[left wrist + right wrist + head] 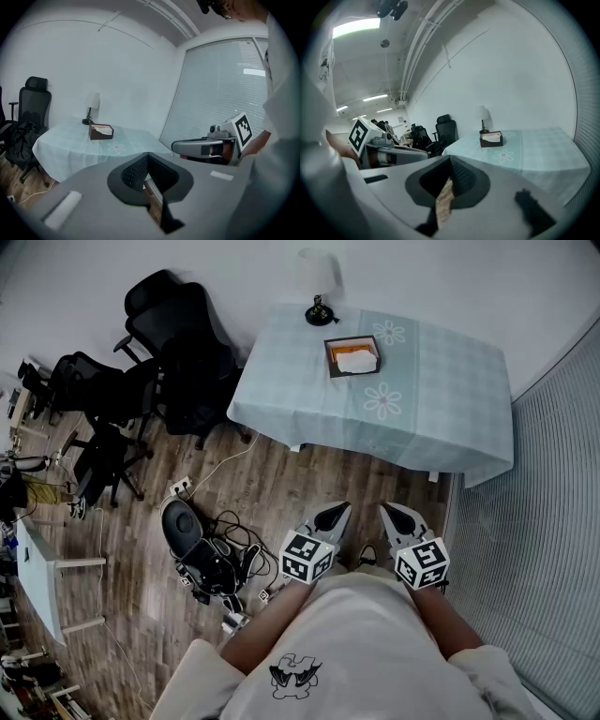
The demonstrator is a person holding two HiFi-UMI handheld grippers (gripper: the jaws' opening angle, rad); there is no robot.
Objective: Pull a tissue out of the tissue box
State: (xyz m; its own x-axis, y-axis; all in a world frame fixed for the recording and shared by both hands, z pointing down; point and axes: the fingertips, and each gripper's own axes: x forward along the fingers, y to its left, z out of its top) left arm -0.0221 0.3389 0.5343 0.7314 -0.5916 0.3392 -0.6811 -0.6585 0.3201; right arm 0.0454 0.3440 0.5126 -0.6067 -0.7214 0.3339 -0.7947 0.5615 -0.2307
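The tissue box [352, 356] is a dark open box with an orange lining and a white tissue on top. It sits towards the back of a table with a pale checked cloth [441, 399]. From my grippers it is small and far ahead: tissue box [101, 131], tissue box [491, 139]. My left gripper [337, 513] and right gripper [395, 513] are held side by side close to my body, over the wooden floor and well short of the table. Both point towards it. Each pair of jaws is closed tip to tip, with nothing between them: left gripper [148, 156], right gripper [451, 161].
A black-based lamp [319, 307] stands at the table's back edge, left of the box. Black office chairs [178, 343] crowd the left side. Cables and a dark device [211, 559] lie on the floor to my left. Window blinds [553, 521] run along the right.
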